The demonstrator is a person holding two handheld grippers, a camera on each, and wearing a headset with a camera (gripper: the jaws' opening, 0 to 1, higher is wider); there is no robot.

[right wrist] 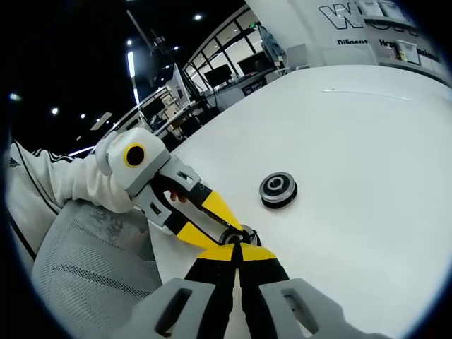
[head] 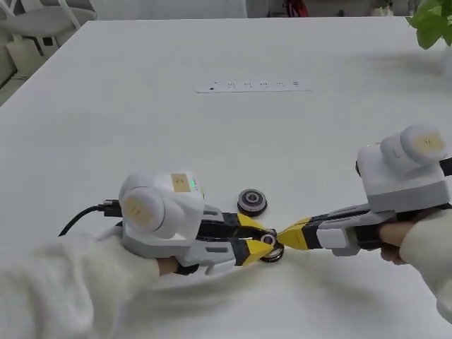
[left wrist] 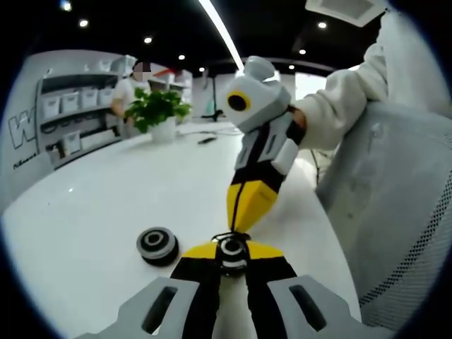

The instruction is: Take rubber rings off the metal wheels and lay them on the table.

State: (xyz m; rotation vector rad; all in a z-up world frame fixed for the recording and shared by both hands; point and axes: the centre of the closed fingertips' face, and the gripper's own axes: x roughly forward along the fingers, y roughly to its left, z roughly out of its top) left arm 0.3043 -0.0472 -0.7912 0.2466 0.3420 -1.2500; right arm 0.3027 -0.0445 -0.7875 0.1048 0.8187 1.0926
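Note:
A small metal wheel [head: 269, 245] with a black rubber ring sits low over the table's near edge, and my left gripper [head: 267, 247] is shut on it from the left. In the left gripper view the wheel [left wrist: 232, 249] is clamped between the yellow jaw tips. My right gripper [head: 284, 236] comes in from the right with its jaws shut, and its tip pinches the ring at the wheel's rim [right wrist: 234, 236]. A second wheel [head: 252, 201] with its ring on lies flat on the table just behind, also seen as a dark disc [left wrist: 157, 245] [right wrist: 277, 189].
A white power strip [head: 253, 87] lies mid-table further back. A potted plant [head: 431, 25] stands at the far right corner. A black cable [head: 83, 215] trails left from the left gripper. Chairs stand beyond the far left edge.

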